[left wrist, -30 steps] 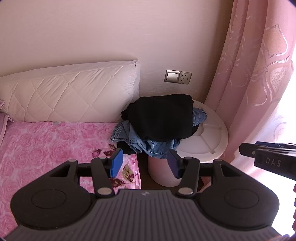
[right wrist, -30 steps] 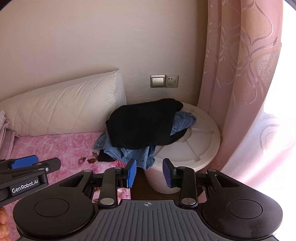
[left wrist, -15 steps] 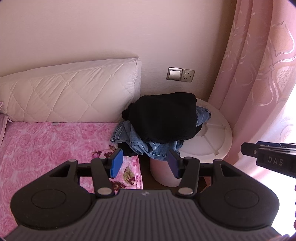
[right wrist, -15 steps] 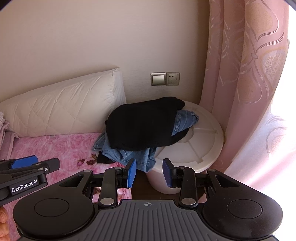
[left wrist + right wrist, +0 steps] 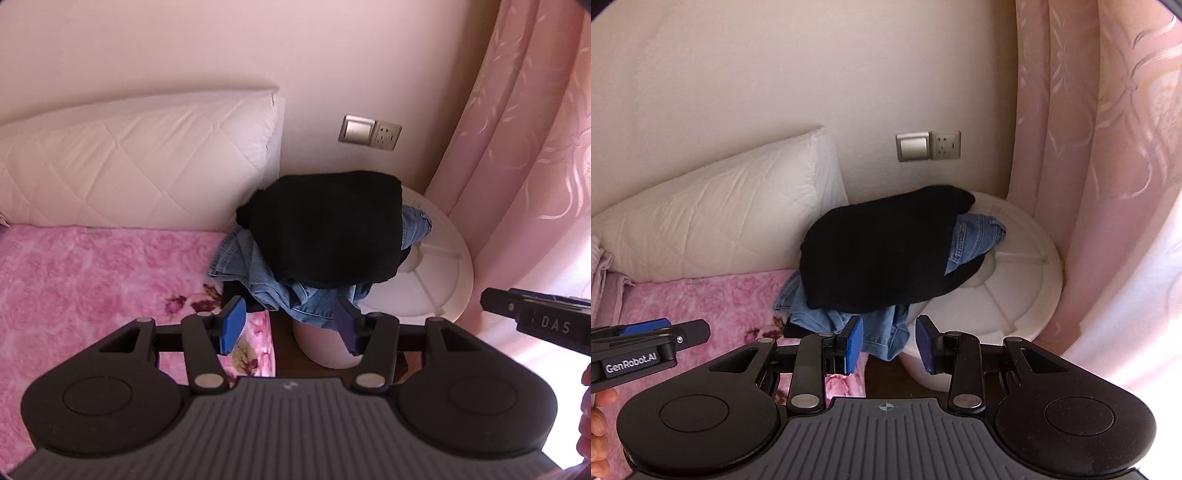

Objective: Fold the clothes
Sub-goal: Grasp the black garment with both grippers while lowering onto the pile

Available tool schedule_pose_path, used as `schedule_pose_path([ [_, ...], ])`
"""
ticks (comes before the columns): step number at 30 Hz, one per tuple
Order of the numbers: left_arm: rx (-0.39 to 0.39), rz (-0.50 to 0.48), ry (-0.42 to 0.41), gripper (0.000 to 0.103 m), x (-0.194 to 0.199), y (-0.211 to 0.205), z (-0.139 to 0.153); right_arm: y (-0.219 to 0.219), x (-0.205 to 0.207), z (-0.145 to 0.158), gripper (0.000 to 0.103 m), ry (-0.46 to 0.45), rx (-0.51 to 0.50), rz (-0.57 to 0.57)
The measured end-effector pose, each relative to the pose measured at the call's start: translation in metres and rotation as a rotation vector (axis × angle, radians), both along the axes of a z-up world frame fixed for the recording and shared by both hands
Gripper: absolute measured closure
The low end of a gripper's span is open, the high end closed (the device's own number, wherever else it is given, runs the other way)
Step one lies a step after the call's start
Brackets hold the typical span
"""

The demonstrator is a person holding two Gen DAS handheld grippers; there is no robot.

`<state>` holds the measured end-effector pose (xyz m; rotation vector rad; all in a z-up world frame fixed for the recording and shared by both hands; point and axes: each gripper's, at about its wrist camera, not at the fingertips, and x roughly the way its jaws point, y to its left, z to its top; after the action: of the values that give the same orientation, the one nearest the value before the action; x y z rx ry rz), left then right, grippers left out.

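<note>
A black garment (image 5: 325, 229) (image 5: 882, 247) lies heaped on top of blue jeans (image 5: 295, 299) (image 5: 882, 328). The pile rests on a round white tub lid (image 5: 432, 280) (image 5: 1008, 288) and spills onto the corner of the bed. My left gripper (image 5: 290, 325) is open just short of the jeans' hanging hem, nothing between its blue pads. My right gripper (image 5: 889, 345) is also open, its pads a little apart in front of the same hem, gripping nothing. Each gripper shows at the edge of the other's view.
The bed has a pink rose-patterned blanket (image 5: 92, 280) (image 5: 713, 299) and a white quilted pillow (image 5: 140, 155) (image 5: 713, 221) against the wall. A pink curtain (image 5: 517, 147) (image 5: 1100, 147) hangs at the right. A switch and socket (image 5: 369, 131) (image 5: 929, 146) sit on the wall above the pile.
Both grippers have come closer to the clothes pile and a little lower; the pile looks larger in both views. Both sets of jaws keep the same opening.
</note>
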<state>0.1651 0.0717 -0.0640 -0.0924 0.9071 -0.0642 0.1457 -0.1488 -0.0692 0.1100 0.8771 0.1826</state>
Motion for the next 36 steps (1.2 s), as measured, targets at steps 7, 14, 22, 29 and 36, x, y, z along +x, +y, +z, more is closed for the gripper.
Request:
schedule_pose_path([
  [7, -0.039, 0.002, 0.091, 0.054, 0.055, -0.017, -0.039, -0.032, 0.059, -0.042, 0.067, 0.111, 0.091, -0.019],
  [14, -0.034, 0.055, 0.152, 0.054, 0.115, -0.026, -0.087, -0.055, 0.119, -0.087, 0.067, 0.188, 0.166, -0.03],
  [22, -0.054, 0.119, 0.243, 0.054, 0.173, -0.017, -0.146, -0.077, 0.178, -0.15, 0.067, 0.281, 0.303, -0.091],
  [29, -0.096, 0.179, 0.268, 0.054, 0.208, -0.002, -0.184, -0.09, 0.22, -0.194, 0.064, 0.332, 0.393, -0.146],
  [36, -0.099, 0.204, 0.298, 0.054, 0.227, -0.002, -0.208, -0.094, 0.247, -0.216, 0.035, 0.326, 0.459, -0.19],
])
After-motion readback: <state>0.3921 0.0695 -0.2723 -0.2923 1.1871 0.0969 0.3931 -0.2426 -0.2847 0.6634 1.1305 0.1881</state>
